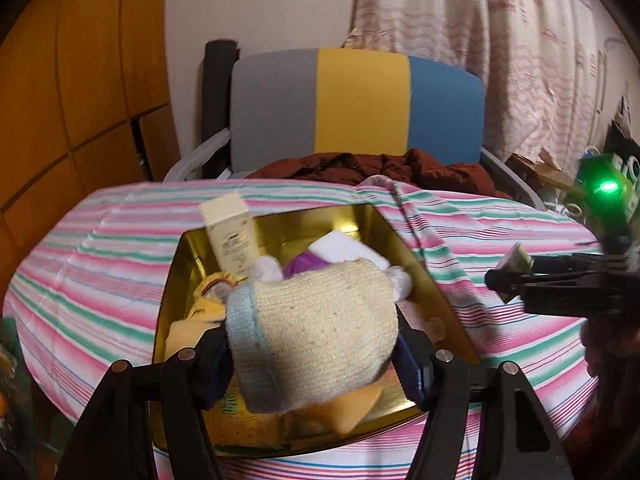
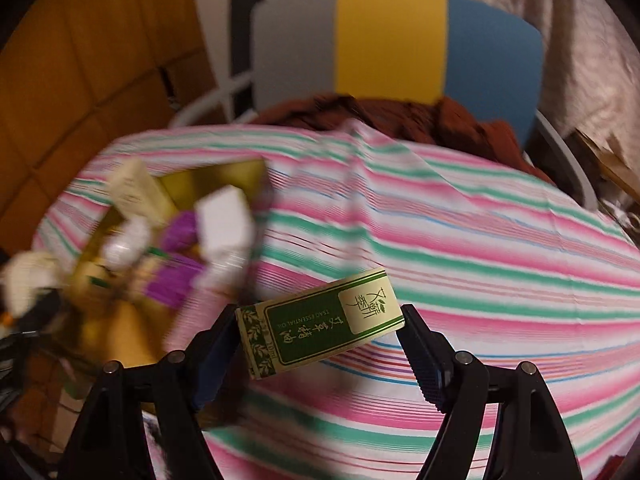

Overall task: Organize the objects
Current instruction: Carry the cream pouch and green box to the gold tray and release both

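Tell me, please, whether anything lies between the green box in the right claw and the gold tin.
Only bare striped cloth separates the green box from the gold tin. The tin itself is crowded, and the left claw holds a knitted mitt over it.

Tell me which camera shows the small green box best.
The right wrist view: the green box sits close up between the right gripper's fingers, label readable. The left wrist view shows only its blurred end at the edge.

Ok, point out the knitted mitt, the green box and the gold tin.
knitted mitt (image 1: 320,328): left wrist view, middle of its cream weave.
green box (image 2: 320,324): right wrist view, centre of its green label.
gold tin (image 1: 404,236): left wrist view, bare right wall.
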A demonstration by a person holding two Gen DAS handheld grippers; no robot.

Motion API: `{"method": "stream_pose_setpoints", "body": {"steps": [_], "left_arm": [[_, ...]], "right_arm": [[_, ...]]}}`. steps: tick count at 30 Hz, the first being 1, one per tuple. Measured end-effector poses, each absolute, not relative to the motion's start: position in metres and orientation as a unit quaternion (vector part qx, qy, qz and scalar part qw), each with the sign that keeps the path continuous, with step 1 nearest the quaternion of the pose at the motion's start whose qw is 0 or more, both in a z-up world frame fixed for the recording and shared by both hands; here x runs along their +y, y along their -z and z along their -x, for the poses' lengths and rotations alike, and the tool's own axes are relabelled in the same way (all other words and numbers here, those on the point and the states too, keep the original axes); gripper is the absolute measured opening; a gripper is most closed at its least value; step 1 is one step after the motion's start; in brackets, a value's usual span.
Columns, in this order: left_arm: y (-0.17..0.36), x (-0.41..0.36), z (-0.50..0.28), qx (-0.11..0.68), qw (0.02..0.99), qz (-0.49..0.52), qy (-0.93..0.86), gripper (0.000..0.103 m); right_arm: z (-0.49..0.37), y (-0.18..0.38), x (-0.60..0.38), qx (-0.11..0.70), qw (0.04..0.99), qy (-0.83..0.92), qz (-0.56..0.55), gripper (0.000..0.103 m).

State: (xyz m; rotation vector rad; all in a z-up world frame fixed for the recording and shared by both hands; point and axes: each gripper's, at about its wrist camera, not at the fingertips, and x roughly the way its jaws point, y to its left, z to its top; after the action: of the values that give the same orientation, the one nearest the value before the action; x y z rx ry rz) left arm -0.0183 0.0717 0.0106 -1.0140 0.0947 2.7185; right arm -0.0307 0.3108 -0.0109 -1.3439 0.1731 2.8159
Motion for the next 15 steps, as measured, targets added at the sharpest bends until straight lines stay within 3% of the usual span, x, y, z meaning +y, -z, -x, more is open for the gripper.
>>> {"method": "stream_pose_setpoints", "body": {"steps": [7, 15], "left_arm": [[0.000, 0.018, 0.029, -0.017, 0.089, 0.356, -0.930, 0.068], [-0.002, 0.002, 0.042, -0.052, 0.100, 0.362, -0.925, 0.068]], "right_arm": [[0.023, -0.003, 0.242, 0.017, -0.084, -0.912, 0.400, 0.078], [0.030, 0.012, 0.206, -0.006, -0.117, -0.902, 0.415, 0.078]]}}
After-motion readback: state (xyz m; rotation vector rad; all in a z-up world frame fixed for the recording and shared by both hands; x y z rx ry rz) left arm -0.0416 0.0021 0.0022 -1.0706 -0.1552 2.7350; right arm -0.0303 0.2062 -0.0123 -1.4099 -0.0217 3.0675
